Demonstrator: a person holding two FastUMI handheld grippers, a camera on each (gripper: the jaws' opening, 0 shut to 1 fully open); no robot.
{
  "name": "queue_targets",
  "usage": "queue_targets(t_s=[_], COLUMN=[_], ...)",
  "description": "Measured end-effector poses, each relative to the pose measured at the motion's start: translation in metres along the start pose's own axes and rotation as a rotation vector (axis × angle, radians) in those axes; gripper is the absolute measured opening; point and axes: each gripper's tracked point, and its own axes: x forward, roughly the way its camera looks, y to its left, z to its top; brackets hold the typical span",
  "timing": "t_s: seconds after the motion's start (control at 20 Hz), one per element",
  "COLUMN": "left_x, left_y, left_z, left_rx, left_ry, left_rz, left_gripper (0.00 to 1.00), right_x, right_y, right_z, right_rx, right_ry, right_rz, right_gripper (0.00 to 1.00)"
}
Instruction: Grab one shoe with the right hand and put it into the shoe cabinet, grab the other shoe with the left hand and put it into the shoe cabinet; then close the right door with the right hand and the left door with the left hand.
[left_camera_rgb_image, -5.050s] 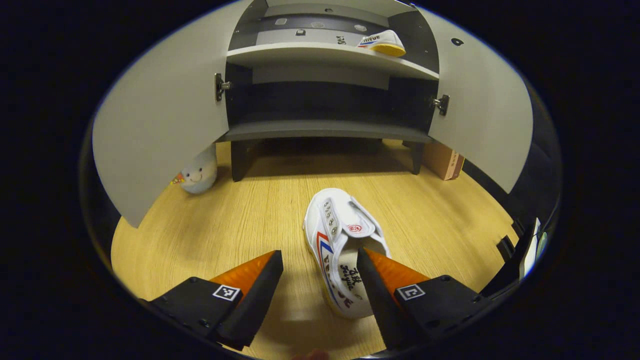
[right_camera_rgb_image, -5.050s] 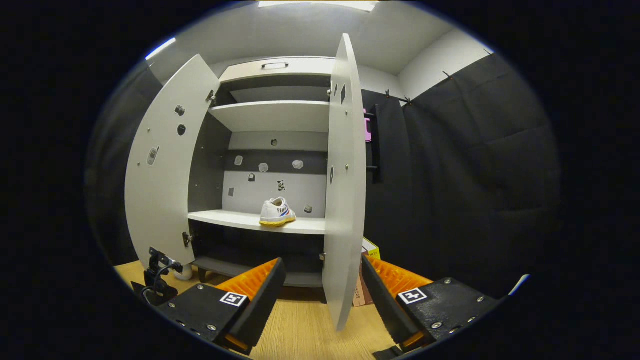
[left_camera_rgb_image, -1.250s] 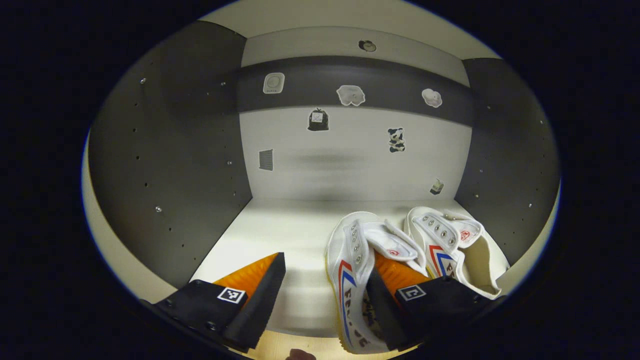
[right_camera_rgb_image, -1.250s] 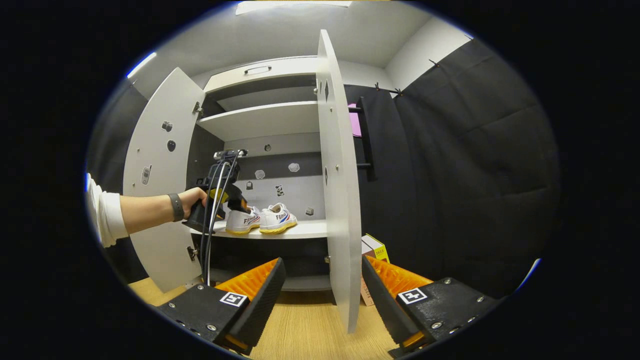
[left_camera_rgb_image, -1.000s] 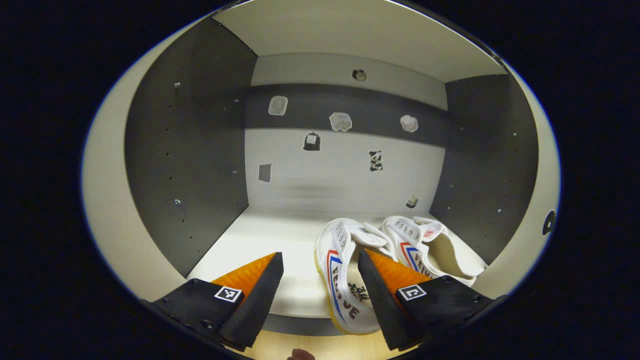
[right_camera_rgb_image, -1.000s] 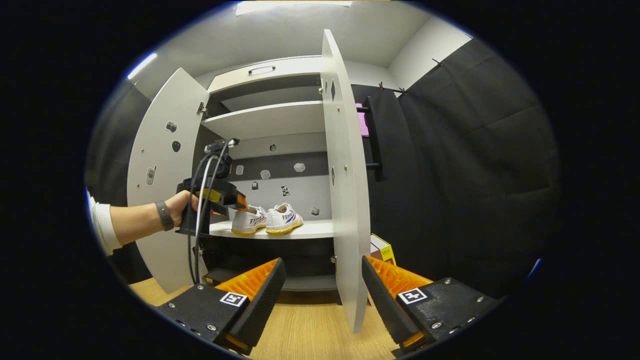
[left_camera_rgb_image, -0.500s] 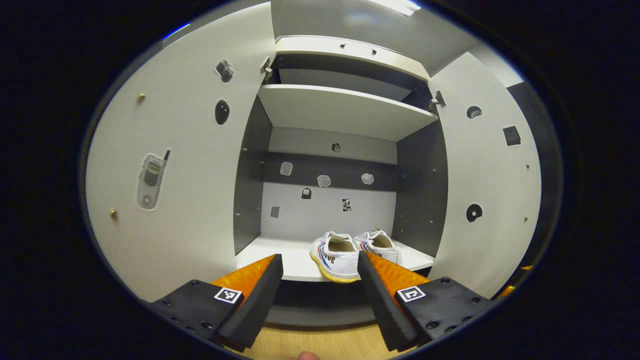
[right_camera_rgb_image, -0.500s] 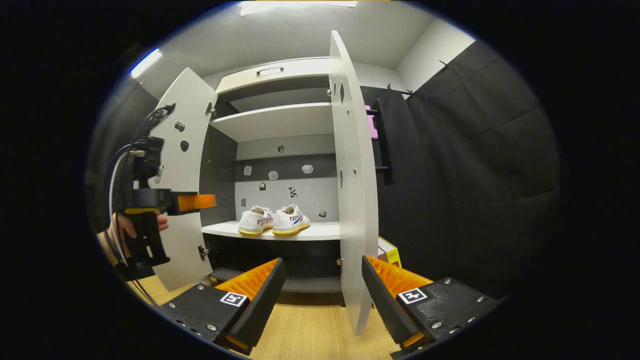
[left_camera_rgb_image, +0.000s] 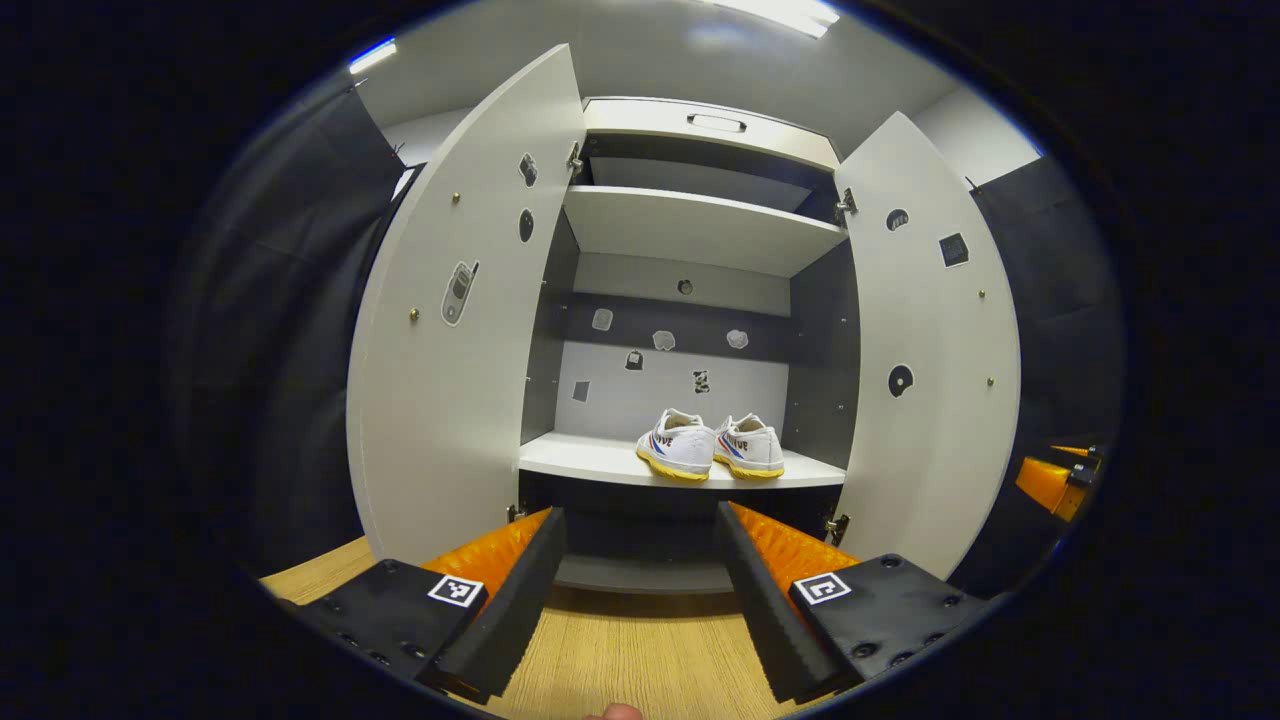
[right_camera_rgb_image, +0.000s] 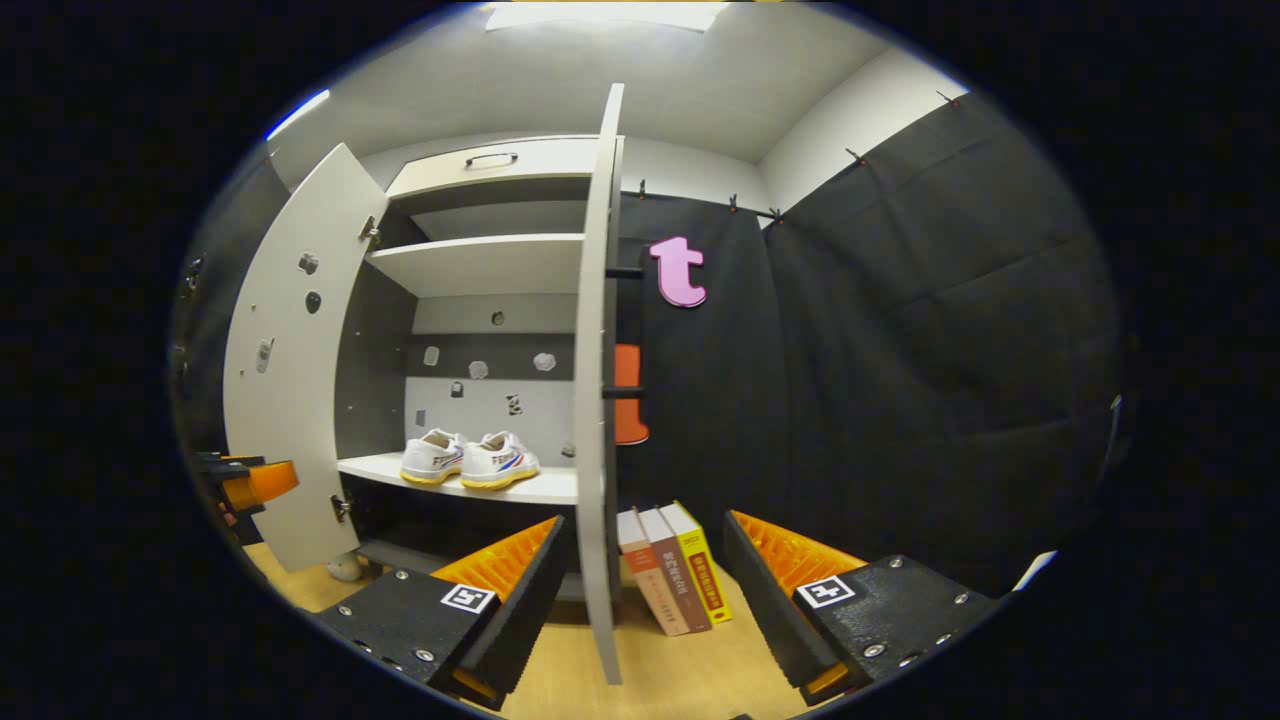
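Two white shoes (left_camera_rgb_image: 680, 455) (left_camera_rgb_image: 752, 447) with yellow soles stand side by side on the middle shelf (left_camera_rgb_image: 590, 462) of the shoe cabinet. Both doors stand wide: the left door (left_camera_rgb_image: 450, 350) and the right door (left_camera_rgb_image: 925, 370). My left gripper (left_camera_rgb_image: 640, 570) is open and holds nothing, well back from the shelf. In the right gripper view the same shoes (right_camera_rgb_image: 432, 455) (right_camera_rgb_image: 498, 458) sit on the shelf, and the right door (right_camera_rgb_image: 595, 400) shows edge-on, in line with the gap of my open right gripper (right_camera_rgb_image: 645, 590).
Three books (right_camera_rgb_image: 675, 565) lean on the wooden floor (right_camera_rgb_image: 690, 680) just right of the right door. A small white plush toy (right_camera_rgb_image: 345, 567) lies under the left door (right_camera_rgb_image: 290, 370). The upper shelf (left_camera_rgb_image: 700, 225) and bottom shelf hold nothing. Black cloth walls flank the cabinet.
My left gripper let go of the second shoe beside the first and pulled back out of the cabinet. My right gripper shifted, so the right door now shows edge-on and the books appear.
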Motion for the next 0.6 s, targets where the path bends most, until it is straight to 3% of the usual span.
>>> queue_targets(t_s=[0.05,0.15,0.2,0.25,0.3,0.5,0.55,0.6], left_x=[-0.003,-0.008,-0.009,-0.010,-0.010,-0.011,-0.011,-0.011], left_y=[-0.002,-0.008,-0.009,-0.012,-0.012,-0.010,-0.009,-0.008], left_z=[-0.001,0.001,0.002,0.002,0.002,-0.001,-0.002,-0.003], left_rx=[0.006,0.016,0.012,0.004,-0.002,-0.004,-0.003,-0.003], left_ry=[0.002,-0.001,-0.001,-0.001,-0.002,0.014,0.016,0.017], left_rz=[0.000,-0.013,-0.018,-0.024,-0.024,-0.014,-0.009,-0.002], left_gripper=[0.97,0.97,0.97,0.97,0.97,0.97,0.97,0.97], right_x=[0.009,0.024,0.031,0.038,0.046,0.063,0.066,0.067], right_y=[-0.010,-0.026,-0.028,-0.029,-0.027,-0.009,-0.006,-0.006], right_z=[0.005,0.007,0.009,0.008,0.008,0.007,0.007,0.007], right_rx=[-0.009,-0.005,0.011,0.025,0.037,0.052,0.036,0.016], right_ry=[-0.006,-0.001,-0.002,0.000,0.003,0.005,0.004,-0.002], right_rz=[-0.007,-0.008,0.003,0.014,0.028,0.084,0.087,0.085], right_gripper=[0.98,0.94,0.98,0.94,0.97,0.94,0.98,0.93])
